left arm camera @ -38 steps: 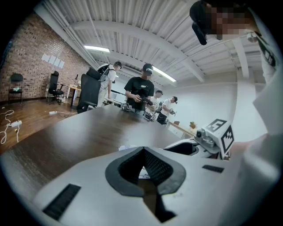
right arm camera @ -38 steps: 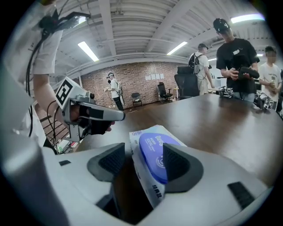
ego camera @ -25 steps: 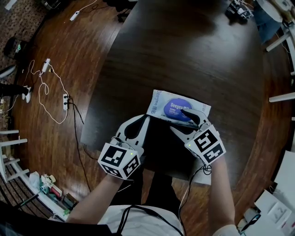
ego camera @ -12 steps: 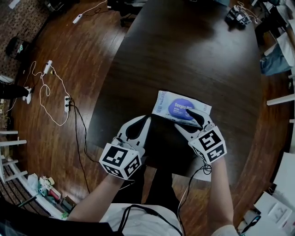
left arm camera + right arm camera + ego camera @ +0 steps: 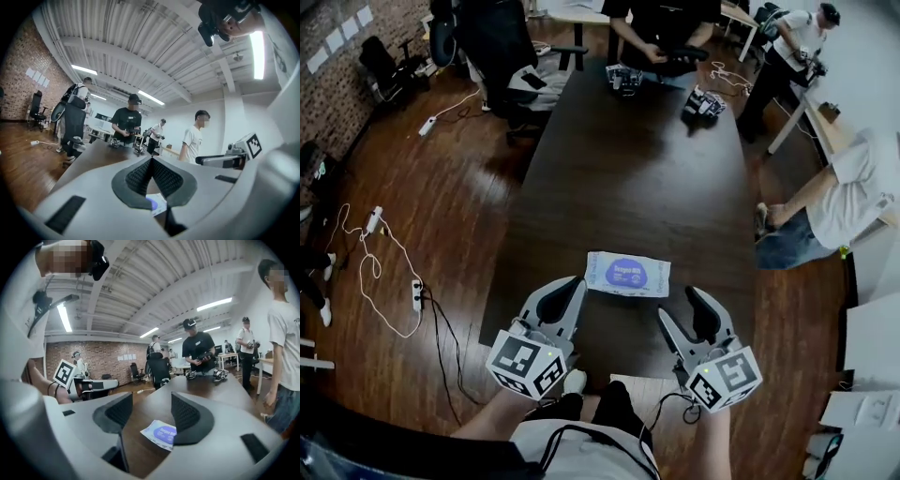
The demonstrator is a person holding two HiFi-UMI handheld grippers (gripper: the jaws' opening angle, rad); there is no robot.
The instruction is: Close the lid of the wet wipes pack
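Flat on the near end of the table (image 5: 628, 169), pack (image 5: 628, 275) with blue lid (image 5: 624, 272) apparently down, seemingly nothing left to do. Left tool (image 5: 577, 282) pinched empty, right tool (image 5: 682, 307) spread wide, both nearer, clear of it.

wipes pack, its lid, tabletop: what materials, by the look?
Wet wipes pack: soft printed film, probably plastic; pale, lying flat, with thin flared edges.
Lid: blue oval, likely a stiffer plastic flap or a stick-on label; too small to tell which.
Table: dark brown wood or wood veneer, semi-gloss; a soft sheen shows under the room lights.
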